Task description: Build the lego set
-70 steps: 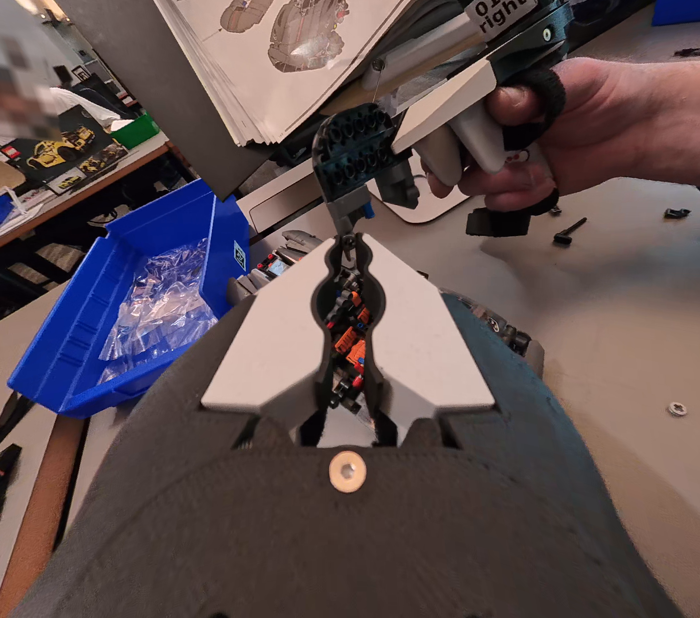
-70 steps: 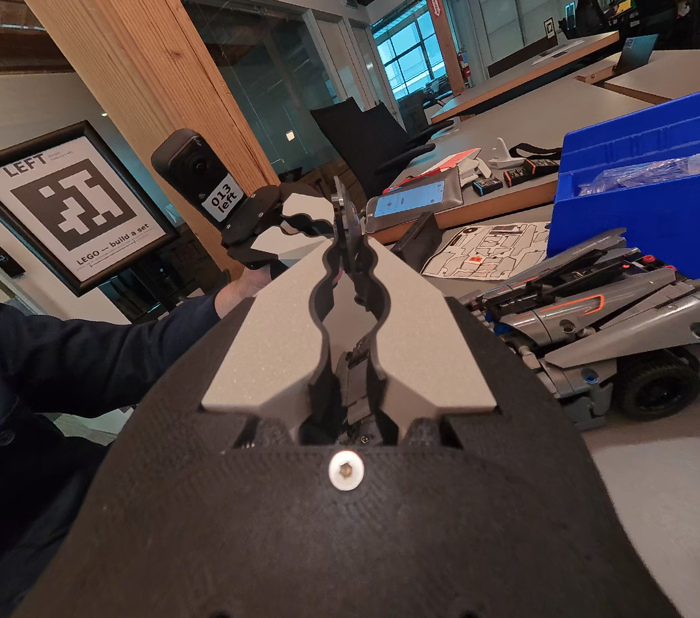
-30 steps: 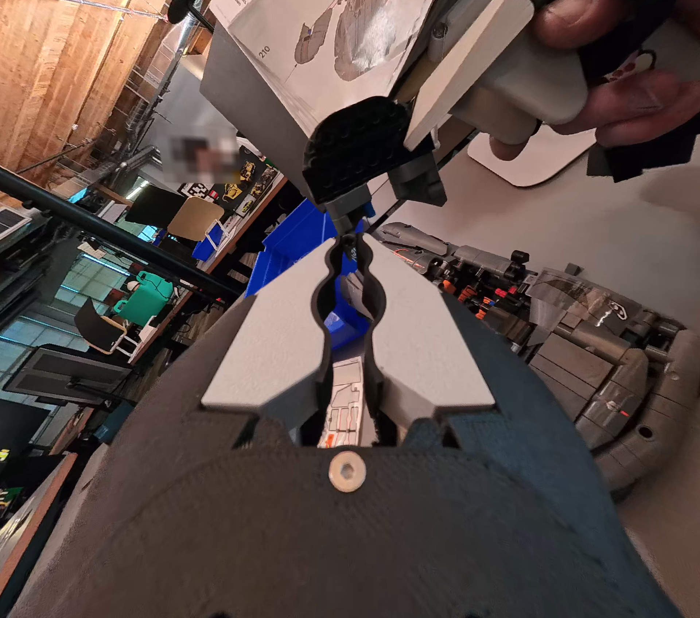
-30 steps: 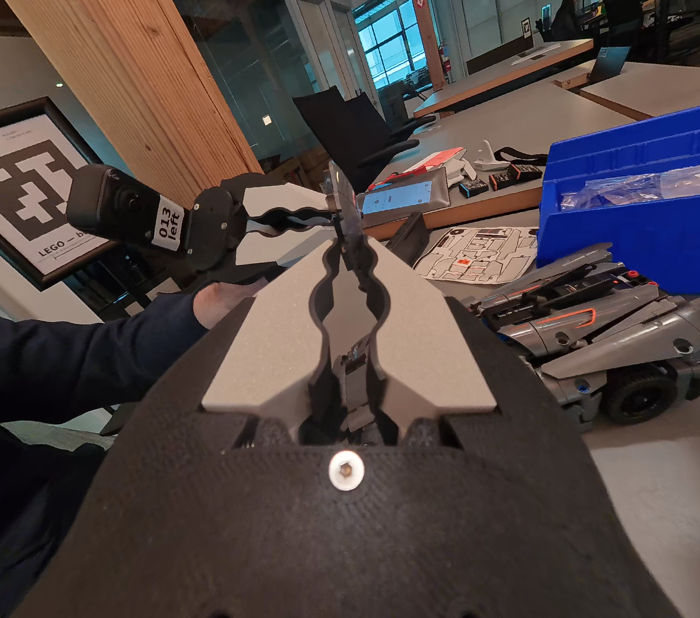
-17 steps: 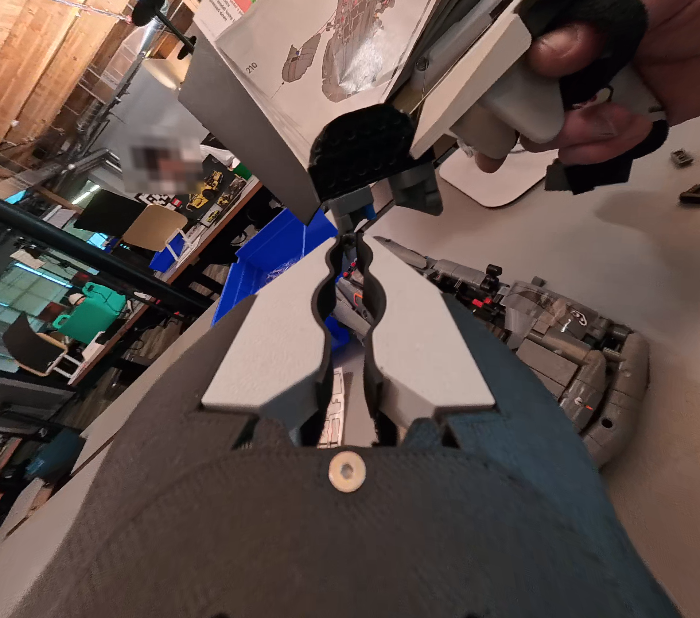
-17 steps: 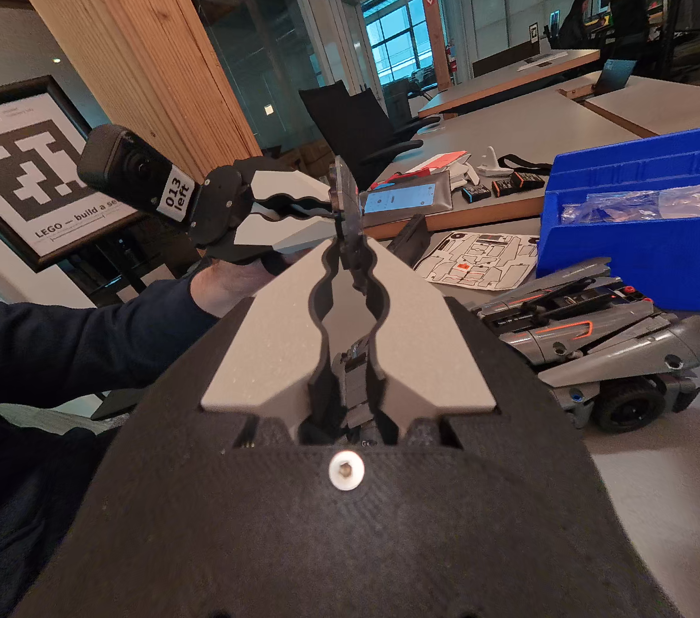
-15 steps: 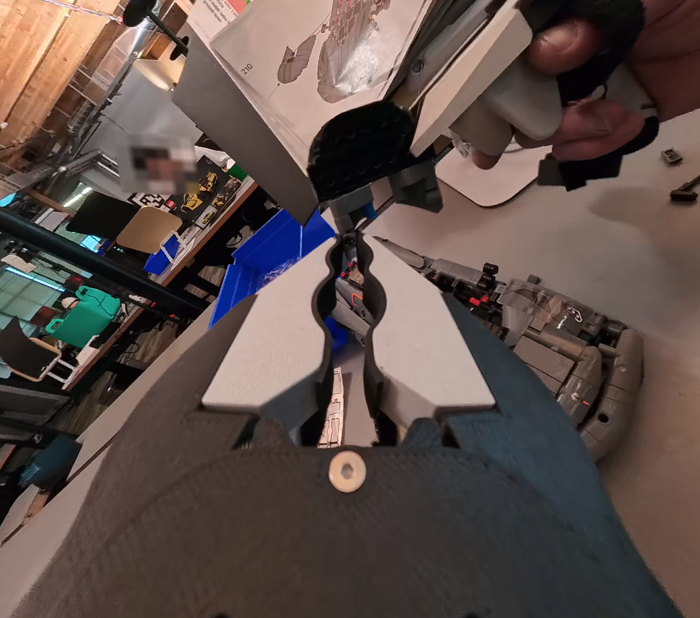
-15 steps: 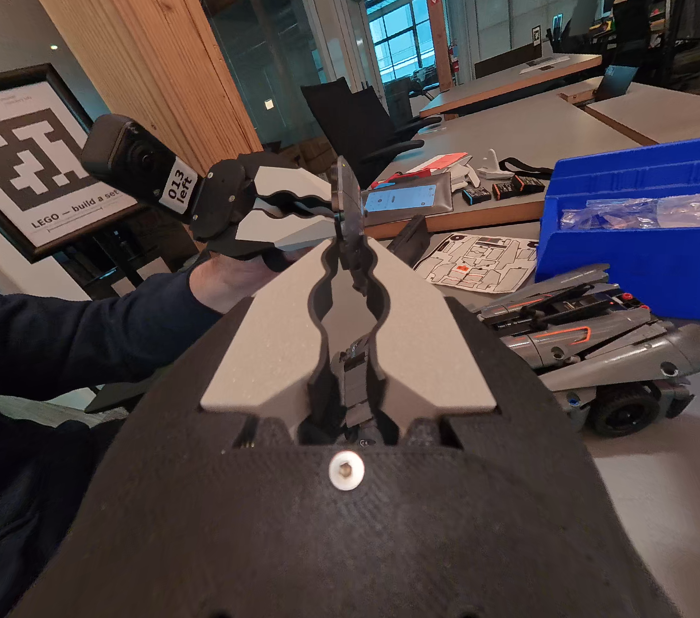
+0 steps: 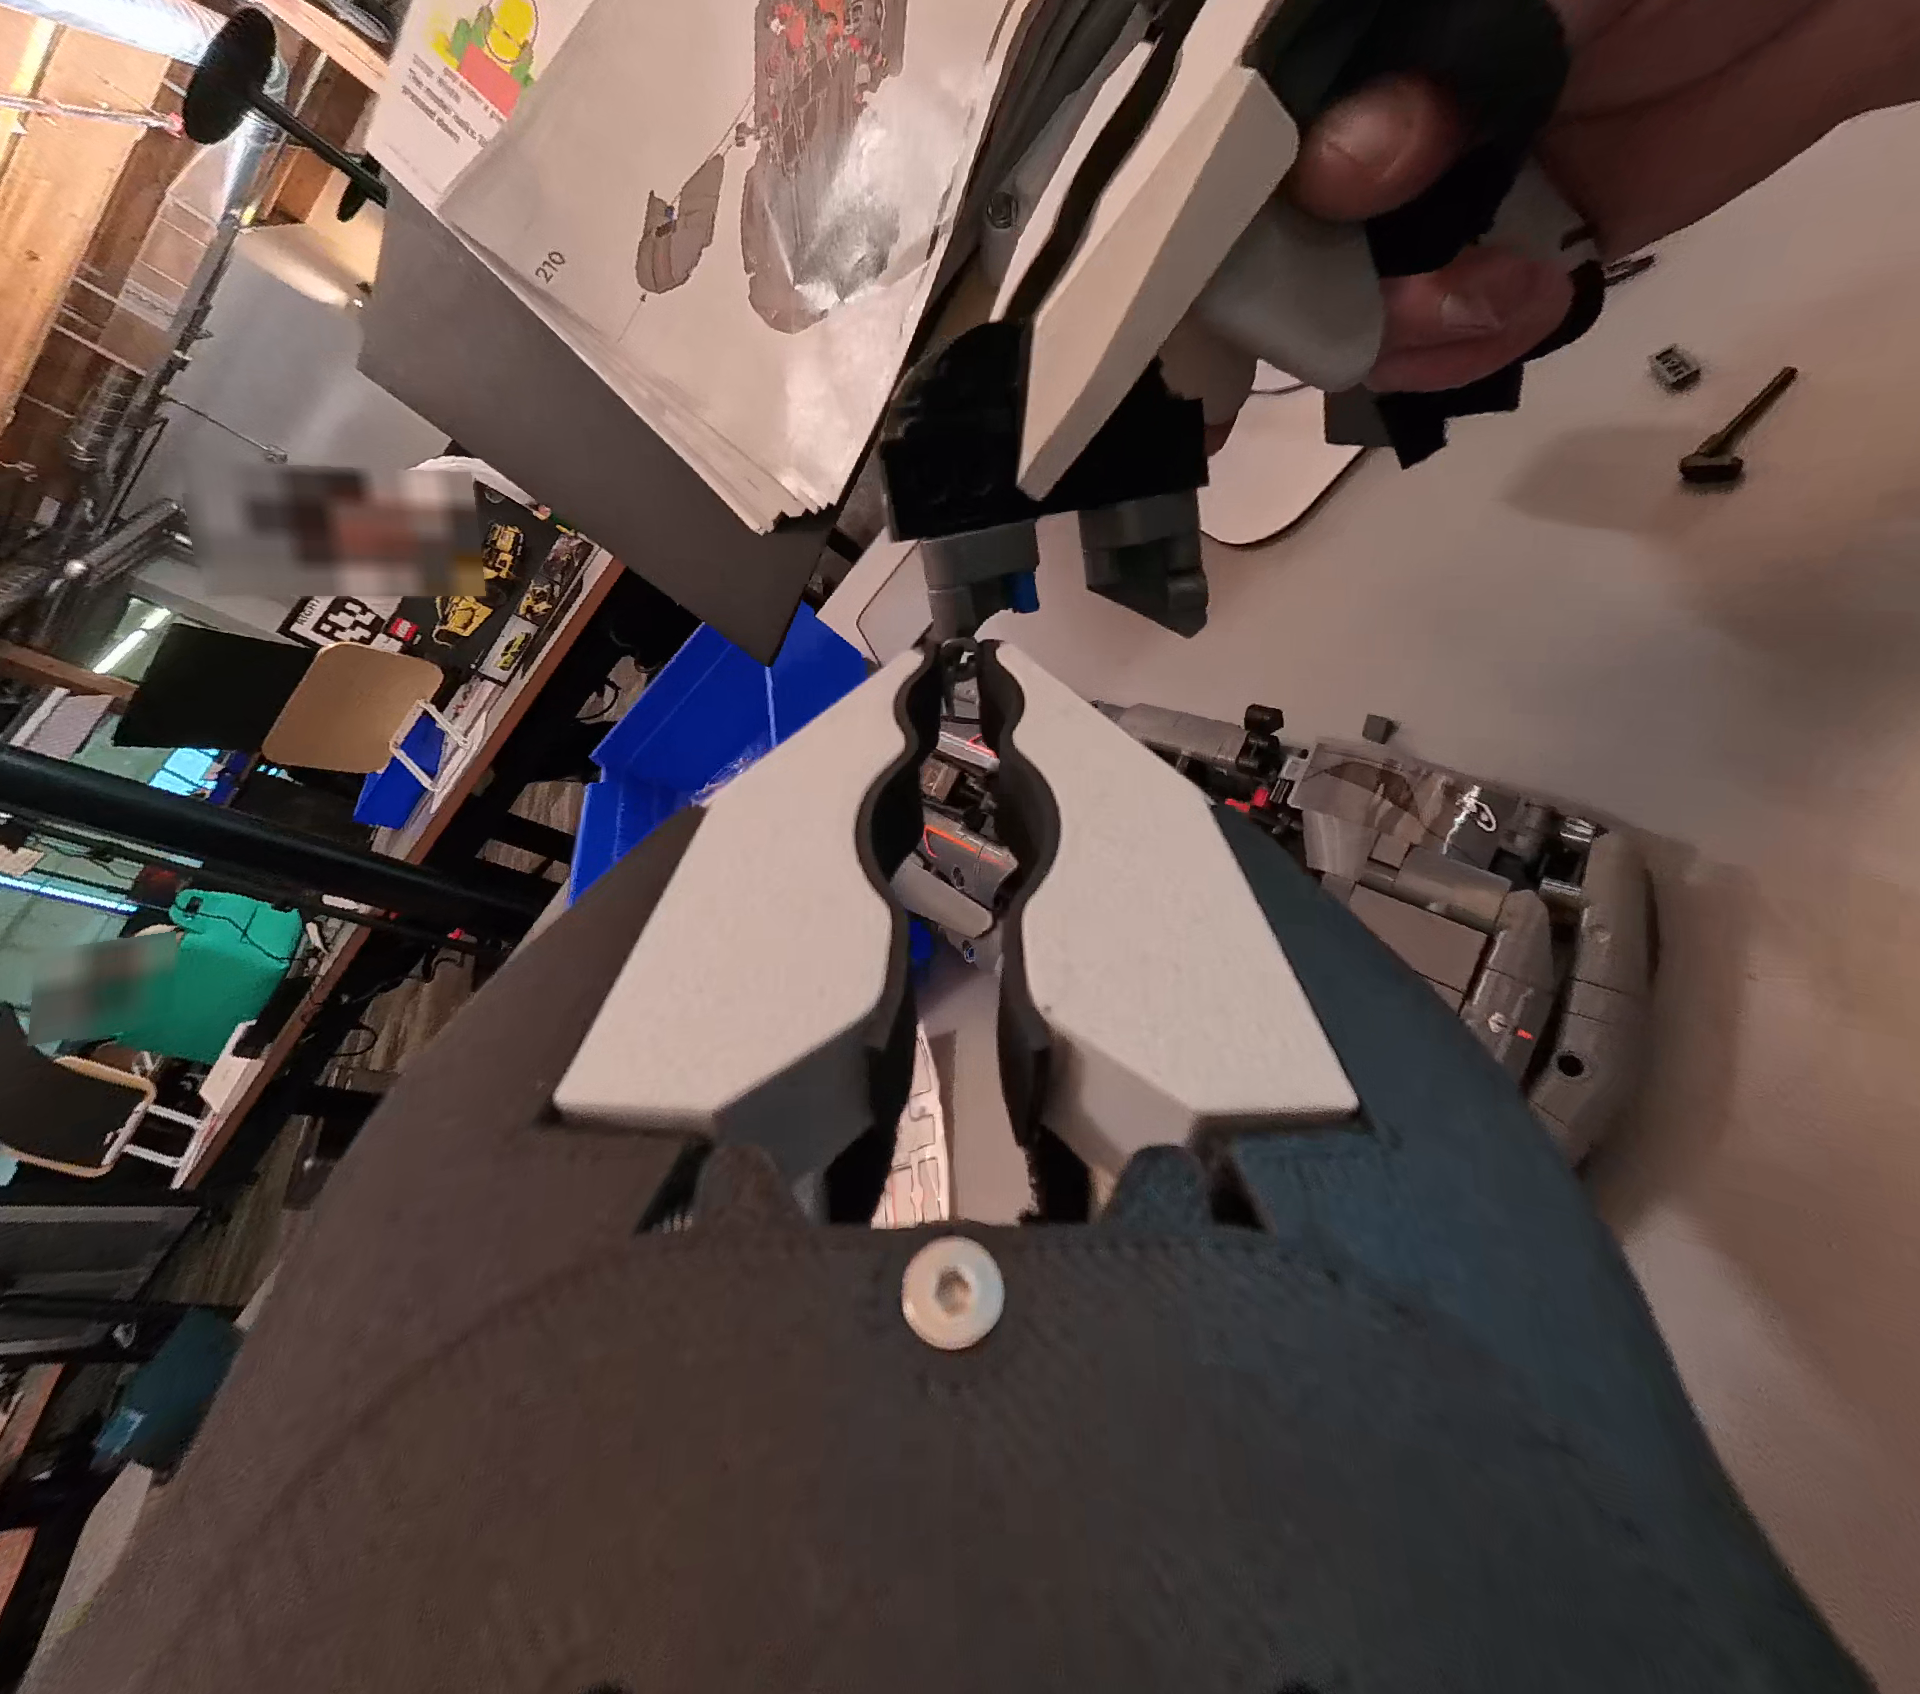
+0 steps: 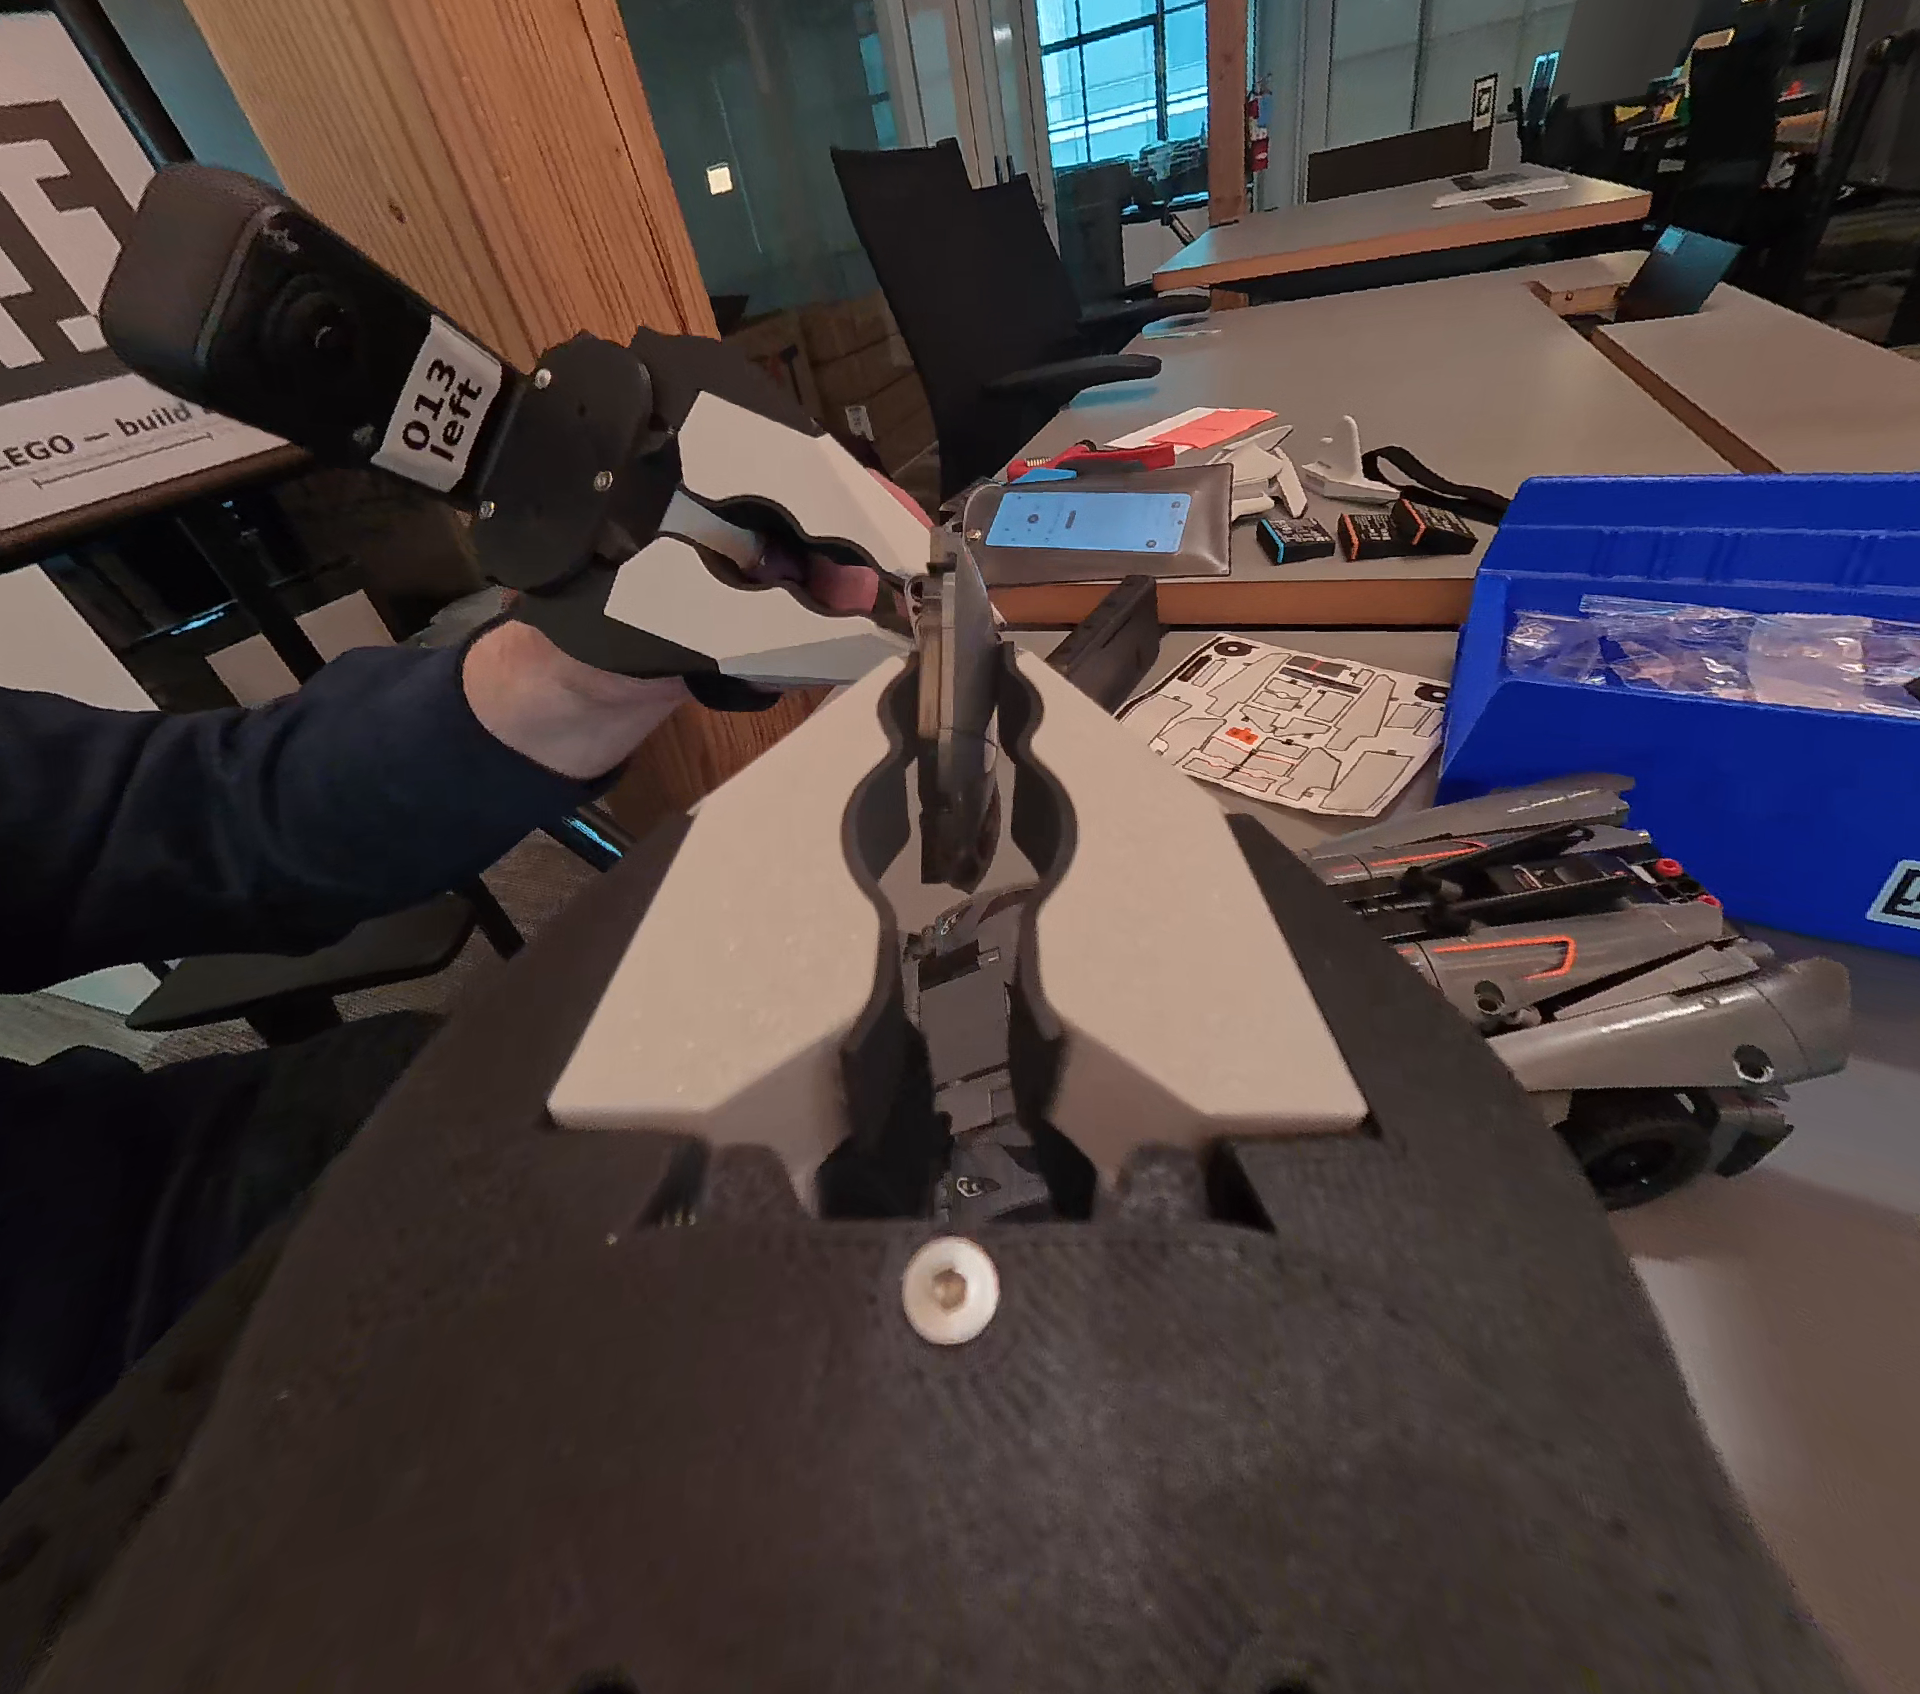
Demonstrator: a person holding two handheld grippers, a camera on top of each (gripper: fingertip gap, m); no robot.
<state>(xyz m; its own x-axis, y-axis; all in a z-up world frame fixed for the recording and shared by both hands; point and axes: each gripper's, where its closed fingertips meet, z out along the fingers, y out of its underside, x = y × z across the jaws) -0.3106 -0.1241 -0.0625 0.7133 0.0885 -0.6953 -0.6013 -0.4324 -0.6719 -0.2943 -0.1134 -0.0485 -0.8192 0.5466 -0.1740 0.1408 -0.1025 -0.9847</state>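
The right gripper (image 10: 951, 678) is clamped on a black-and-grey sub-assembly (image 9: 971, 439) held in the air above the table (image 9: 1558, 657). The left gripper (image 9: 961, 657) pinches a small dark pin (image 9: 961, 642) at that sub-assembly's grey lower end. Risk: a skewed push could probably pop the pin free or twist the sub-assembly. The grey car model (image 10: 1558, 969) rests on the table beside the blue bin (image 10: 1662, 709), which holds clear plastic bags (image 10: 1714, 647).

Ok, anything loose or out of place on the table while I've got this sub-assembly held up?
Only small things: a dark pin and a tiny grey piece lie loose on the table, away from the grey car. The sub-assembly is pinched between the right tool and left tool.
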